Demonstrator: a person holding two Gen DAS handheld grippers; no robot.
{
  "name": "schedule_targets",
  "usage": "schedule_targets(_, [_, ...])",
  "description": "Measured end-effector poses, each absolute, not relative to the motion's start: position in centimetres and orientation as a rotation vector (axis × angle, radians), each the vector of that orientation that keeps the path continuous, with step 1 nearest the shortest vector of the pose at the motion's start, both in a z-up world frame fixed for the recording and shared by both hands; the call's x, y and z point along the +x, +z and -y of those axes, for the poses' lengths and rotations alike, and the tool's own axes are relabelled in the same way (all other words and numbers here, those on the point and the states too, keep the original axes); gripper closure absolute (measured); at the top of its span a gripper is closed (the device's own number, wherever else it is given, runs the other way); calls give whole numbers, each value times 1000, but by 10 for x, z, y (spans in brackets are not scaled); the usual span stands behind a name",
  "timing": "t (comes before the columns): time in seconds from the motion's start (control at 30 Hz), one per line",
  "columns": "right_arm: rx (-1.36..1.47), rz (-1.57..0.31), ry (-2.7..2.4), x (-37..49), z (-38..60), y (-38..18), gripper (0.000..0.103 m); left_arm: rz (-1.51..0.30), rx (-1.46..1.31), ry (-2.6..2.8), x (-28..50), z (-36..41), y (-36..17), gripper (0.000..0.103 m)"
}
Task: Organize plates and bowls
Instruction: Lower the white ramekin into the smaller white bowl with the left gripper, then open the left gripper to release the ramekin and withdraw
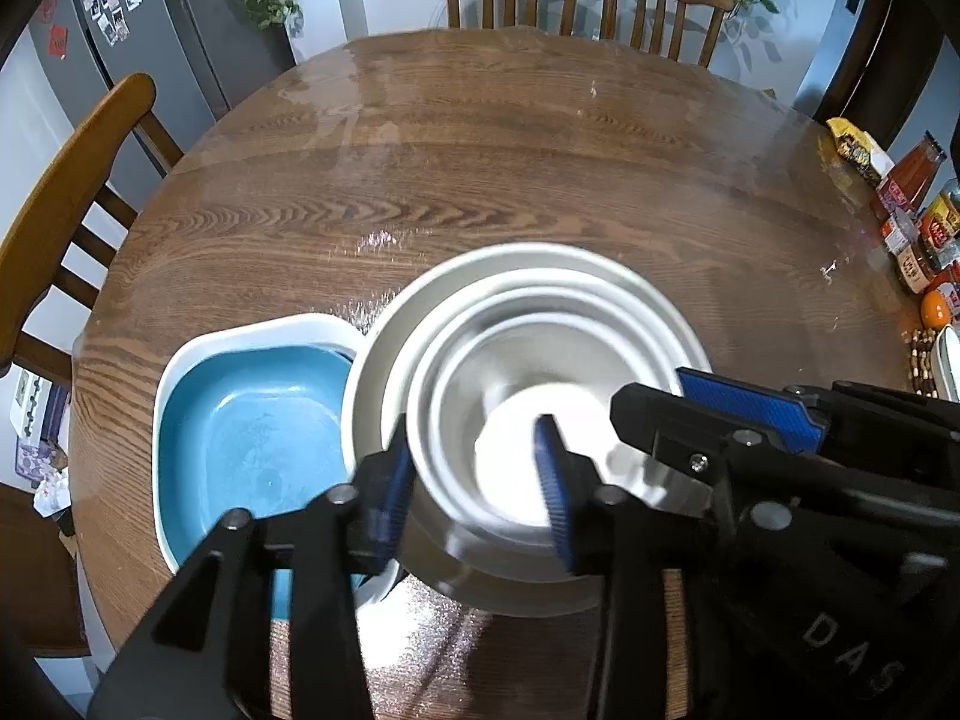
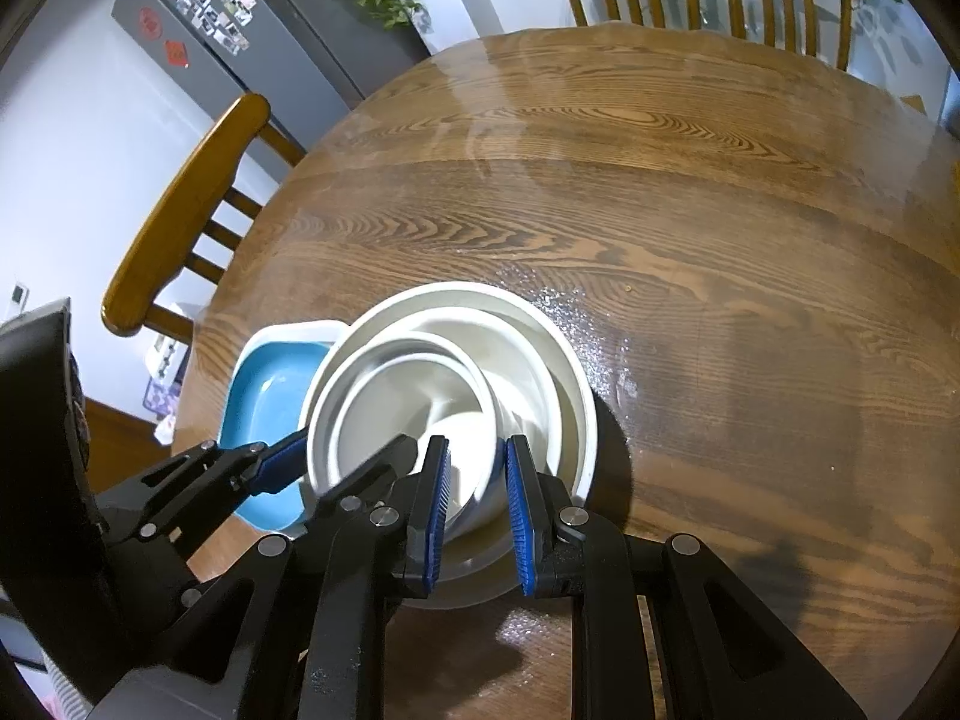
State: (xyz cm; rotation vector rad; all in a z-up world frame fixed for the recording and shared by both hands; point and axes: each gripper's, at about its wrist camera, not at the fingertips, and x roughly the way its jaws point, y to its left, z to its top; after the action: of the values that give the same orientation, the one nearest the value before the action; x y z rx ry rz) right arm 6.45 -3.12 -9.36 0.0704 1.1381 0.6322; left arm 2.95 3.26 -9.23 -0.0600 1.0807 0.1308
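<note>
**Nested bowls at the near edge of a round dining table**

A round wooden table (image 1: 480,168) stands in a room with wooden chairs (image 1: 66,204) at its far and left edges, a grey refrigerator (image 1: 156,30) behind and jars (image 1: 918,228) at the right edge. Near the near edge sits a stack of white bowls (image 2: 456,372), mouths upward, the inner ones tilted toward the left. Touching the stack's left side lies a blue square dish (image 1: 252,438), upright, white-rimmed.

The left gripper (image 1: 474,480) points steeply down, its jaws partly open and straddling the rim of the inner bowls; the pads appear clear of the rim. The right gripper (image 2: 477,510) also points steeply down, its jaws narrow and closed on the near rim of an inner bowl.
</note>
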Motion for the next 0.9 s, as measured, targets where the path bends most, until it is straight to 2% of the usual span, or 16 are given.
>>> schedule_targets(0.03, [69, -1133, 629, 64, 32, -92, 83, -1074, -53, 130, 28, -32, -90, 49])
schedule_targets(0.1, [61, -1118, 621, 62, 34, -88, 83, -1054, -40, 131, 27, -30, -84, 38])
schedule_targets(0.17, [64, -1104, 612, 60, 38, -83, 75, -1039, -36, 128, 26, -28, -79, 38])
schedule_targets(0.23, [69, -1090, 605, 58, 41, -80, 63, -1031, -38, 126, 25, -28, -75, 38])
schedule_targets(0.37, [88, -1071, 604, 55, 48, -73, 61, -1018, -35, 128, 23, -27, -69, 36])
schedule_targets(0.43, [96, -1061, 604, 53, 53, -70, 60, -1015, -37, 129, 21, -26, -67, 28])
schedule_targets(0.5, [107, -1049, 602, 51, 57, -67, 51, -1005, -37, 130, 19, -26, -64, 24])
schedule_targets(0.53, [110, -1042, 603, 50, 59, -66, 48, -999, -38, 131, 17, -26, -62, 24])
schedule_targets(0.77, [144, -1032, 608, 44, 70, -60, 40, -980, -47, 133, 11, -26, -54, 23])
schedule_targets(0.87, [161, -1030, 606, 42, 78, -59, 26, -972, -44, 131, 7, -26, -51, 8])
schedule_targets(0.9, [164, -1030, 611, 41, 80, -59, 17, -970, -43, 129, 6, -26, -50, 2])
